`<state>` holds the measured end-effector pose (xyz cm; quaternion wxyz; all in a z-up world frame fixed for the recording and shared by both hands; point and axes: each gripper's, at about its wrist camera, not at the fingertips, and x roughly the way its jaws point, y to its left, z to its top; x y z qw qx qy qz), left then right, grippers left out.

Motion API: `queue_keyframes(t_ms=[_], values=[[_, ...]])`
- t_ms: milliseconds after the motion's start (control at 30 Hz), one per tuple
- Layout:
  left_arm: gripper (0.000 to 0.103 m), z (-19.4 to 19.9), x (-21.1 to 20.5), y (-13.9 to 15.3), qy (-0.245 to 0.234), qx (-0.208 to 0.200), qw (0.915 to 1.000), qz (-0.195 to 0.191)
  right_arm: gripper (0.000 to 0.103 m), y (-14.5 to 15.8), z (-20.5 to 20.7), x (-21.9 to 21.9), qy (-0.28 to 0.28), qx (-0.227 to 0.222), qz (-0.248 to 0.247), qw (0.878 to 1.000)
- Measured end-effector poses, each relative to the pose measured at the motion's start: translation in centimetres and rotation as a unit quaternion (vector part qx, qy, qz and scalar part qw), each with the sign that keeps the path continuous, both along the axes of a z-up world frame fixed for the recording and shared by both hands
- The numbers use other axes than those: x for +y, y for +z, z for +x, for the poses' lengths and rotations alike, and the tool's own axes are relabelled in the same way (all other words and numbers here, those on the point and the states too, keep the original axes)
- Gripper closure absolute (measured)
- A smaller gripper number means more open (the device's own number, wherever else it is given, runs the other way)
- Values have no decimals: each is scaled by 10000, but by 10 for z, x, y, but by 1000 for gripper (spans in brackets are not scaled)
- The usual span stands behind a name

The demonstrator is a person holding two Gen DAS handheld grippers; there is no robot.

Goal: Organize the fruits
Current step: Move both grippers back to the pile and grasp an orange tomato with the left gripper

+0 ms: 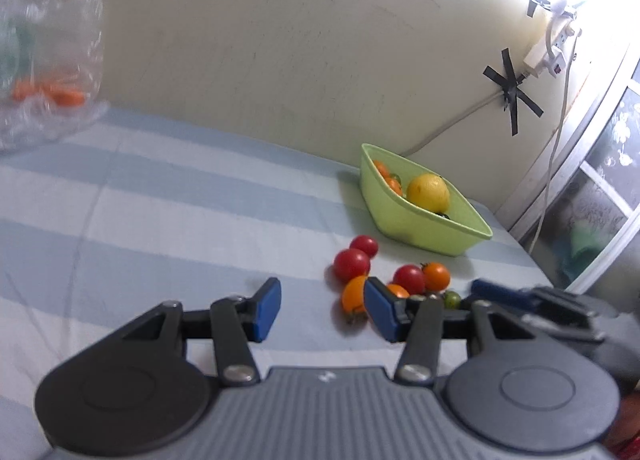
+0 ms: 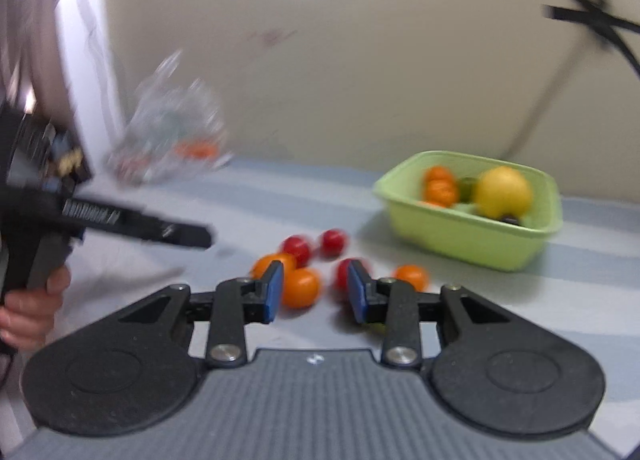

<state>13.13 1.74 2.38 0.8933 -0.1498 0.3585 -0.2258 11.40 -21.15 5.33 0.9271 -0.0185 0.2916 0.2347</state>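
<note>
We saw a bed or table covered by a blue-and-white striped cloth [image 1: 168,196], pushed against a cream wall [image 1: 280,44] where a white cable [image 1: 448,128] was fixed with crosses of black tape [image 1: 510,86]. A crumpled clear plastic bag [image 1: 48,60] with something orange inside lay at the far left corner, and a window frame [image 1: 600,196] stood at the right.

The left gripper [image 1: 322,310] pointed down at a slant over the cloth, its blue pads a moderate way apart with only bare cloth between them. The right gripper [image 2: 314,294] slanted down likewise, jaws partly apart and gripping nothing, an orange tomato [image 2: 300,287] lying beyond its gap. In the right wrist view, blurred, a person's hand [image 2: 30,310] held the left gripper's black handle.

The loose cherry tomatoes [image 1: 352,264], red and orange with one small green, lay clustered on the cloth just ahead of both grippers. Near them, towards the wall, sat the green tub [image 1: 420,220], its long axis running away towards the wall in the left view; it held a yellow lemon [image 1: 428,193] and several orange tomatoes [image 2: 440,188]
</note>
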Motion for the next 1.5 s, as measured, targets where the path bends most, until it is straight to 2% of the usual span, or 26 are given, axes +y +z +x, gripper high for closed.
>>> queue_keyframes(t_ms=[133,233,367,400,433,667,900,933,967,1100,1267,1400,1500], values=[[56,-6,6,-1,-17,-60,10000,-57,65,-15,7,37,398,-156,-912,9949],[56,-8,11,-1,35,-62,9999,-108,65,-24,15,50,501,-284,-1364,9890],[56,-6,10,-1,22,-32,9999,-144,64,-31,24,52,472,-384,-1639,9846],[56,-4,6,-1,-19,-28,9999,-124,68,-32,27,51,447,-353,-1669,9843],[56,-4,2,-1,-52,-29,9999,-98,72,-33,27,49,407,-309,-1654,9849],[56,2,-43,-3,-464,-150,9983,320,72,-21,-11,16,84,-281,-1040,9941],[59,10,-73,-16,-462,-221,9949,868,72,-24,-27,-12,-342,80,-251,9991],[63,12,-74,-19,-452,-179,9949,887,72,-26,-24,-9,-385,121,-191,9990],[74,13,-74,-22,-436,-126,9950,892,72,-28,-23,-9,-433,163,-130,9988],[74,8,-65,-21,-356,-78,9965,753,72,-33,-19,-5,-522,297,83,9982],[73,-18,-50,-12,-461,-126,9971,593,72,-31,-25,0,-415,278,137,9987],[73,-41,-42,-9,-485,-187,9970,579,71,-33,-30,3,-367,276,56,9989],[73,-48,-44,-12,-436,-217,9960,750,70,-33,-31,5,-394,243,1,9989]])
